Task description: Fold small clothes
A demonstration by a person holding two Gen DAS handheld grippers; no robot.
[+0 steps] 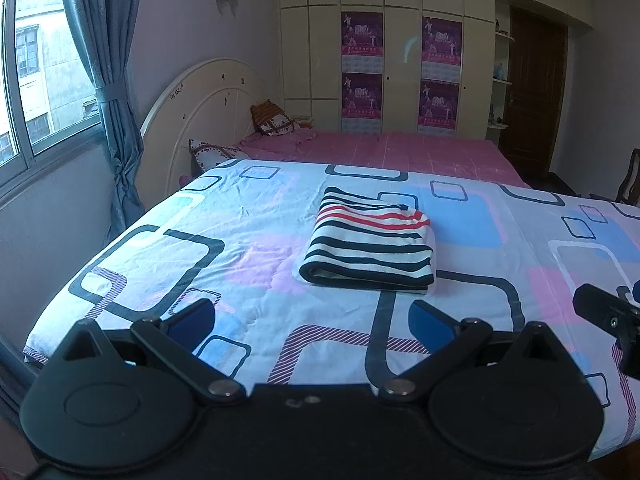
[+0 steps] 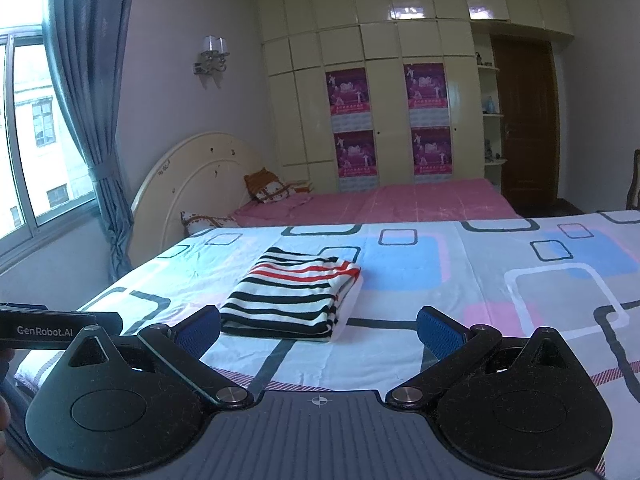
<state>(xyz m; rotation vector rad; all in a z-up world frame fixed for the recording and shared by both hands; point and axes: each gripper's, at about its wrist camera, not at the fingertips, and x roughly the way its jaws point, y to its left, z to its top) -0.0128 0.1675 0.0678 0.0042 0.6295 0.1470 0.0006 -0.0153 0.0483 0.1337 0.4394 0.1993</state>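
Left gripper (image 1: 312, 318): nearest the lens, jaws spread wide, blue pads (image 1: 430, 324) hold nothing, hanging over the near part of the sheet.
Right gripper (image 2: 318, 330): jaws wide apart too, nothing between the blue pads (image 2: 438, 332); its black body edge shows at the far right of the left wrist view.
Striped garment (image 1: 370, 242): folded into a compact rectangle, black and white stripes with a few red ones near the top, rolled fold edge facing the cameras; lies flat on the sheet, ahead of both grippers, touched by neither.
Patterned sheet (image 1: 248, 240): pale blue, pink and grey with dark rounded squares, lightly wrinkled, covers the work surface.
Pink bed (image 2: 420, 200): behind the sheet, cushions (image 2: 272, 190) by the cream arched headboard (image 2: 192, 168).
Wardrobe (image 2: 384, 100): cream doors, four purple posters (image 2: 348, 94).
Window side: blue curtain (image 1: 108, 80) tied back, on the left.
Door (image 2: 524, 128): dark brown, far right corner.
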